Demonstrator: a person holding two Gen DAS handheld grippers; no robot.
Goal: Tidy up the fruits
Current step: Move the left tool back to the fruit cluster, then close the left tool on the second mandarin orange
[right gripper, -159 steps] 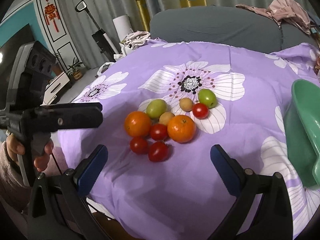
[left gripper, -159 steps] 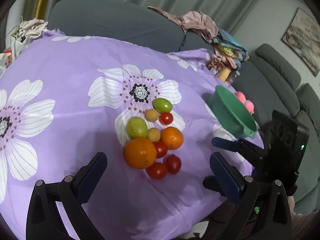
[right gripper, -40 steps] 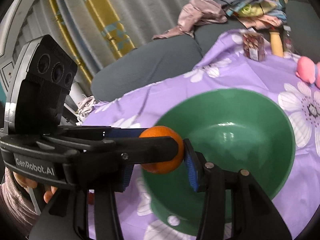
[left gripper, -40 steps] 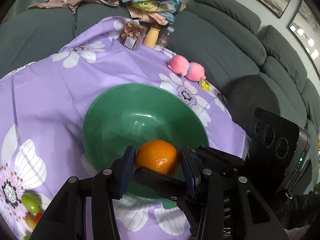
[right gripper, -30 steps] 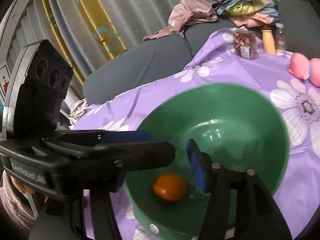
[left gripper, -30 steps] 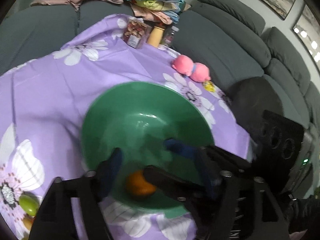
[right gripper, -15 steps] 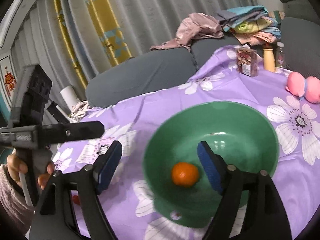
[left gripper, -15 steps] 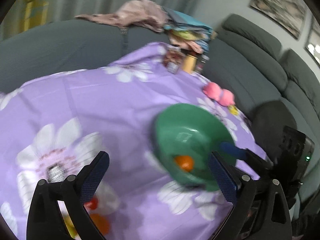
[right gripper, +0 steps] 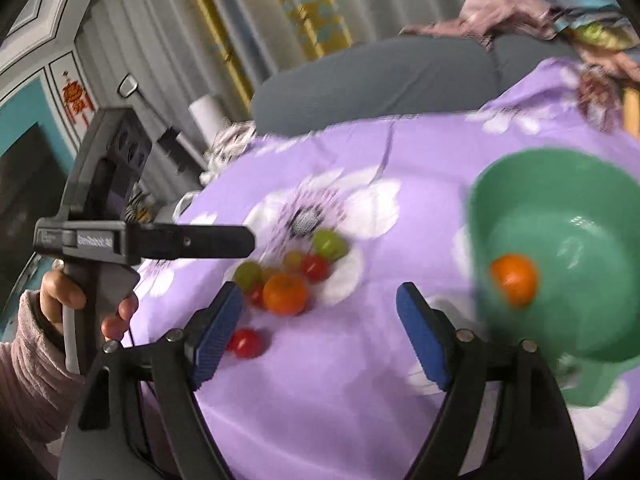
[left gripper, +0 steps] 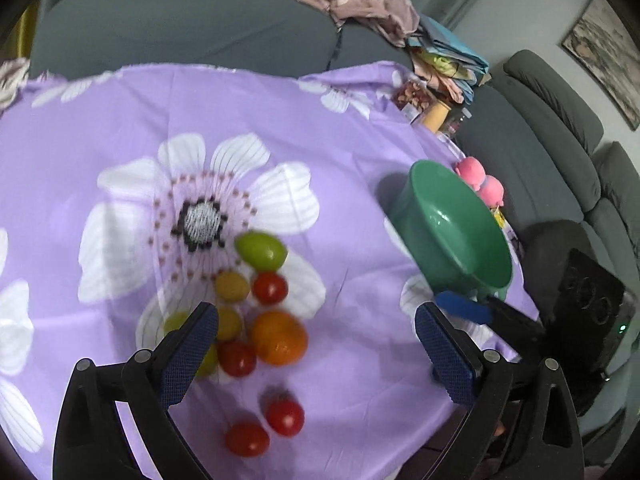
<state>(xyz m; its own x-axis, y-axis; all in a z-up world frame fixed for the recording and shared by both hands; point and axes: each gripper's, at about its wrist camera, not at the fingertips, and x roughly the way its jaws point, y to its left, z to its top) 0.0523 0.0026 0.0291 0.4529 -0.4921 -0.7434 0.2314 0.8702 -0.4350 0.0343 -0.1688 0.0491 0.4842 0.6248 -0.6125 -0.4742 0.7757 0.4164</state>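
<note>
One orange [right gripper: 514, 280] lies inside the green bowl [right gripper: 500, 168] at the right of the purple flowered cloth. The remaining fruit sits in a cluster on a white flower: a second orange [left gripper: 279, 337], a green fruit [left gripper: 261, 251], small yellow fruits [left gripper: 232, 286] and several red tomatoes [left gripper: 270, 288]. My left gripper [left gripper: 314, 320] hangs open above this cluster, holding nothing. My right gripper [right gripper: 320, 300] is open and empty too, between the cluster and the bowl. The bowl [left gripper: 452, 228] shows tilted at the right of the left wrist view.
A grey sofa [left gripper: 180, 20] with piled clothes [left gripper: 372, 4] runs behind the table. Pink toys [left gripper: 480, 180] and jars [left gripper: 436, 112] stand past the bowl near the cloth's far right edge. A hand [right gripper: 80, 300] in a pink sleeve grips the left gripper's handle.
The left gripper let the orange go into the bowl and opened wide. Both grippers then swung left, away from the bowl and back over the fruit cluster, and the right jaws widened.
</note>
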